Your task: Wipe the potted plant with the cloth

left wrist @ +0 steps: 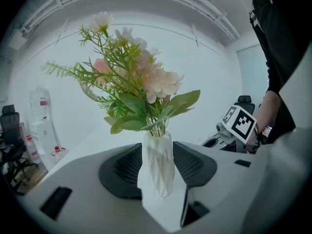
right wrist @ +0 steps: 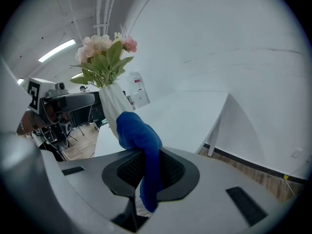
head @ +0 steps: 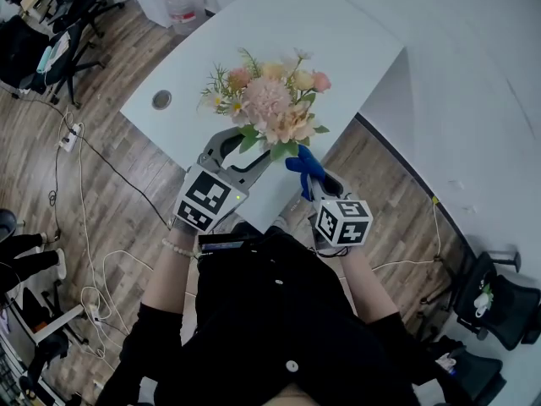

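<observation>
While the long white table (head: 338, 49) fills the 12 o'clock half of the head view, the work sits at its near edge, close to the person.

Potted plant (head: 270, 104) – pink and peach artificial flowers with green leaves in a white faceted vase (left wrist: 158, 165). Long axis near upright, blooms at the top. Whether the base rests on the table I cannot tell.

Left gripper (head: 249, 155) – jaws clamped on the vase body from both sides, pads pressing the facets, in the left gripper view. It carries the plant.

Right gripper (head: 314, 183) – jaws pinched on a blue cloth (right wrist: 139, 130), a tail hanging down between them and a rounded wad bulging past the tips.

Key relation: from the right gripper's tips the vase lies at about 11 o'clock, just beyond the wad. The cloth looks to touch the vase's lower side, though contact is not certain. The leaves and blooms stand higher, towards 12 o'clock.

Judgement: the right hand is the wiping hand and the left the steadying one. The stroke would best run along the upright axis, from vase up to foliage.
</observation>
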`<state>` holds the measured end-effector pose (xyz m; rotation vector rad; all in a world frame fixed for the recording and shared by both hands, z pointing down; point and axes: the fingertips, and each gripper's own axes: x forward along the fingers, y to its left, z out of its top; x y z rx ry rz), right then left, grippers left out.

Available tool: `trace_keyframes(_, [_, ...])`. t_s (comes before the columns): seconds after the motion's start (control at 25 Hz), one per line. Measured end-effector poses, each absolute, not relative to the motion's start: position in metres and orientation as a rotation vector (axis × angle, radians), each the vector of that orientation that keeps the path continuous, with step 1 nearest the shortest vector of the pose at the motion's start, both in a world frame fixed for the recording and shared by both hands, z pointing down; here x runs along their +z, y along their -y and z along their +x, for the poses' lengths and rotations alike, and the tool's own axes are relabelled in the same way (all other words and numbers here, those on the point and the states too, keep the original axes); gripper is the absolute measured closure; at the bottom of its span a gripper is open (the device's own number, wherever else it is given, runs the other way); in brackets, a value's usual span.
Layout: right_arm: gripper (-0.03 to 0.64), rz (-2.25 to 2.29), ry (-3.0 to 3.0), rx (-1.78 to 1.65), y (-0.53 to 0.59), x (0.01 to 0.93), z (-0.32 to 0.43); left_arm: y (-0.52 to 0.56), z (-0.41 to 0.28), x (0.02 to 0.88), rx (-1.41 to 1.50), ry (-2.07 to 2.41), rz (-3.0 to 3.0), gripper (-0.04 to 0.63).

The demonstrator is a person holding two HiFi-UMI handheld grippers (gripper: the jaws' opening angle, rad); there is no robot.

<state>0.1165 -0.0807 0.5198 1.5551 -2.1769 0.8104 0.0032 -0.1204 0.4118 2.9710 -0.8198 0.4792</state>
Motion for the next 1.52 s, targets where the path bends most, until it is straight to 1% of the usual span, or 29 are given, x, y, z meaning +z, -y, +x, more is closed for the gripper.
trace_keyframes(0.24, [0.537, 1.635, 2.217, 0.675, 0.086, 0.49, 0.123, 0.118, -0.016, 0.408, 0.504, 0.924, 2.944, 0.403])
trace_keyframes(0.28, [0.537, 1.654, 2.222, 0.662, 0.086, 0.485, 0.125, 0.117, -0.019, 0.406, 0.502, 0.941, 2.94, 0.413])
trace_keyframes(0.44, [0.537, 1.701, 2.232, 0.61, 0.086, 0.466, 0.133, 0.111, -0.033, 0.397, 0.503, 1.035, 2.927, 0.53])
trace_keyframes(0.48, [0.537, 1.705, 2.231, 0.597, 0.085, 0.463, 0.135, 0.11, -0.036, 0.395, 0.506, 1.058, 2.923, 0.551])
trace_keyframes(0.56, [0.537, 1.718, 2.231, 0.582, 0.084, 0.458, 0.138, 0.107, -0.04, 0.391, 0.494, 1.089, 2.912, 0.566])
trace_keyframes(0.88, [0.537, 1.796, 2.254, 0.575, 0.075, 0.425, 0.153, 0.091, -0.053, 0.363, 0.417, 1.184, 2.882, 0.58])
trace_keyframes(1.04, [0.537, 1.793, 2.27, 0.513, 0.071, 0.409, 0.156, 0.086, -0.055, 0.352, 0.402, 1.19, 2.854, 0.58])
trace_keyframes(1.52, [0.537, 1.779, 2.296, 0.434, 0.072, 0.393, 0.148, 0.078, -0.049, 0.353, 0.406, 1.156, 2.843, 0.58])
